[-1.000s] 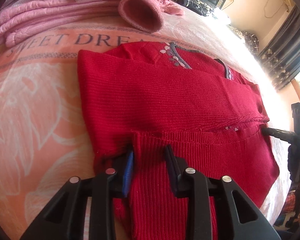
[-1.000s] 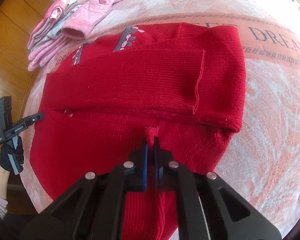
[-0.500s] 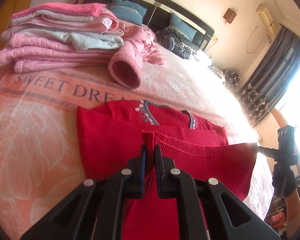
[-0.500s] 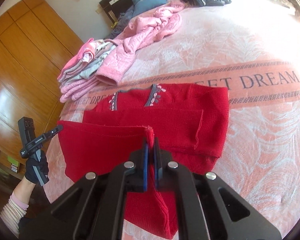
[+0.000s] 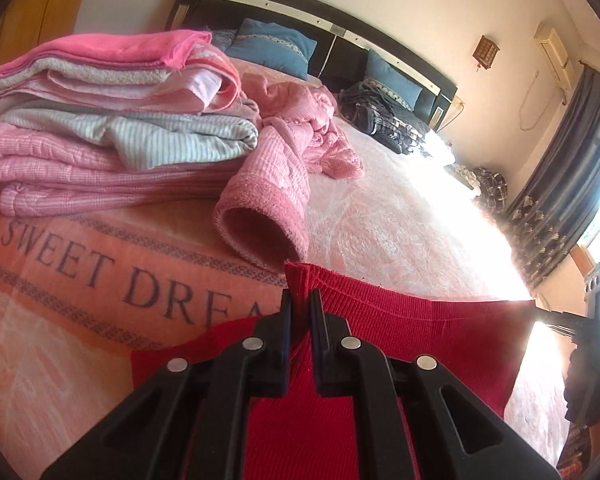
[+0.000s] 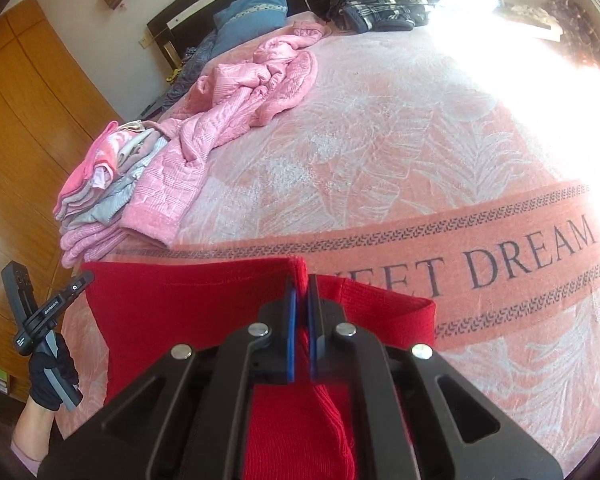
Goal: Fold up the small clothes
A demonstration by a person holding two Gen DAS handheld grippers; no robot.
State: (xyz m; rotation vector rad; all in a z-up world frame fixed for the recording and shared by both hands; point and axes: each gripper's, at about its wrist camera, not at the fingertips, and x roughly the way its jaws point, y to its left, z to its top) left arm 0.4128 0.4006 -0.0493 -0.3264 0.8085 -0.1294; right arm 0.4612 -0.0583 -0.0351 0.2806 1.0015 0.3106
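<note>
Where both grippers' fingers (image 5: 288,312) close, red sweater (image 5: 420,332) hem between.

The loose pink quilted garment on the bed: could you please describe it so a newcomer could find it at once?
Start at the peach bedspread lettered SWEET DREAM. Beside the folded stack near its edge, the pink quilted garment sprawls toward the blue pillows. Unlike the stack it is crumpled and unfolded, one open cuff pointing at the red sweater.

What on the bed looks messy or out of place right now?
The pink quilted garment lies crumpled across the bedspread, one sleeve draped against the neatly folded stack. The red sweater, held by both grippers, looks orderly.
</note>
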